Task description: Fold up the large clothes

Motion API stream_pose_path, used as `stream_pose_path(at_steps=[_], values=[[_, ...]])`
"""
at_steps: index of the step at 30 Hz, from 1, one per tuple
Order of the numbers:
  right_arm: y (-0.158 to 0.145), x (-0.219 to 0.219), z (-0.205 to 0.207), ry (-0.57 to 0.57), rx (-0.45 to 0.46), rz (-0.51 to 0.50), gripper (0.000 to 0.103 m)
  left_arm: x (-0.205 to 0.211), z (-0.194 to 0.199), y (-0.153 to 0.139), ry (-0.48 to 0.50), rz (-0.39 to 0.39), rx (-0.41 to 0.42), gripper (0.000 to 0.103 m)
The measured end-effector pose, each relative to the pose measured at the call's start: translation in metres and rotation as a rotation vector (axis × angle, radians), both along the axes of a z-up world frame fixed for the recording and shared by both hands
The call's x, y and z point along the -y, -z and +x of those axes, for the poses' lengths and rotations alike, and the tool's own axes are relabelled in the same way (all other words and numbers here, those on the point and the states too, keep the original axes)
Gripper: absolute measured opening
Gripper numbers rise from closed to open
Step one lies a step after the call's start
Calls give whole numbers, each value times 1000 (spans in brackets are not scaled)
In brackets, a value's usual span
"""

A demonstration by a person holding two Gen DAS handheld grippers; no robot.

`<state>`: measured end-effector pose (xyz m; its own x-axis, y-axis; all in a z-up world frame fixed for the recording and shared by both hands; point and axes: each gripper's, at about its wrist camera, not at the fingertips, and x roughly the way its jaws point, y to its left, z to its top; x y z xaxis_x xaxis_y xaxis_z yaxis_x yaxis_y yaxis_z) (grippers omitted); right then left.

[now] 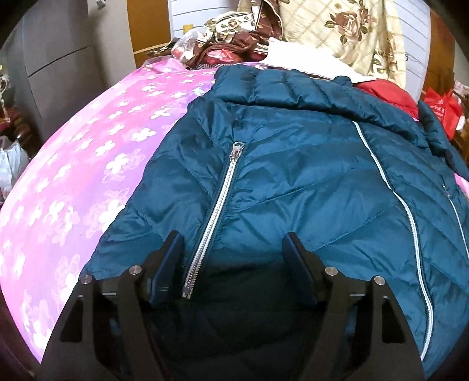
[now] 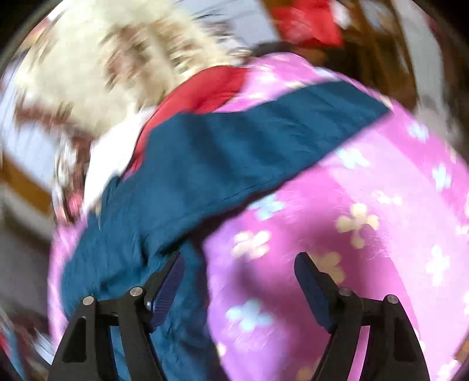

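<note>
A dark teal quilted puffer jacket point(image 1: 293, 164) lies front up on a pink flowered bedspread point(image 1: 73, 175), with silver zippers point(image 1: 217, 211) running down it. My left gripper point(image 1: 233, 243) is open and empty, just above the jacket's lower front, straddling the near zipper. In the blurred right wrist view, one jacket sleeve point(image 2: 249, 140) stretches out to the right over the bedspread point(image 2: 366, 234). My right gripper point(image 2: 239, 263) is open and empty, at the jacket's right edge below that sleeve.
A red garment point(image 1: 387, 93) and a white cloth point(image 1: 307, 63) lie behind the jacket. Cream rose-patterned bedding point(image 1: 346, 26) and brown floral bedding point(image 1: 234, 38) are piled at the headboard. A grey cabinet point(image 1: 58, 58) stands left, a red bag point(image 1: 442, 108) right.
</note>
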<state>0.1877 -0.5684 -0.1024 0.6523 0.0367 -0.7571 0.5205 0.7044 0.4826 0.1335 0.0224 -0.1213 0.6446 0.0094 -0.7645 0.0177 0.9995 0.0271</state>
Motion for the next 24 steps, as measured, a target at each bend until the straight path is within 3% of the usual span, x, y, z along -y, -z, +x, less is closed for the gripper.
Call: stream_pose_path(at_steps=[2, 4, 8, 16, 18, 19, 21, 24], values=[[21, 33, -1, 51, 55, 153, 76, 1, 2, 2, -10, 9, -7, 77], [34, 49, 3, 85, 89, 223, 76, 0, 5, 3, -23, 0, -17, 79], [53, 64, 26, 117, 113, 300, 76, -1, 8, 5, -40, -6, -28, 82], [61, 94, 65, 183, 200, 368, 73, -2, 11, 8, -52, -11, -47, 86], [63, 103, 71, 221, 163, 354, 41, -3, 12, 8, -55, -13, -49, 86], [64, 106, 77, 235, 115, 330, 13, -3, 12, 8, -56, -14, -50, 87], [61, 111, 75, 264, 59, 282, 9, -3, 12, 9, -56, -17, -52, 88], [15, 97, 74, 256, 14, 54, 7, -3, 12, 9, -55, -26, -54, 88]])
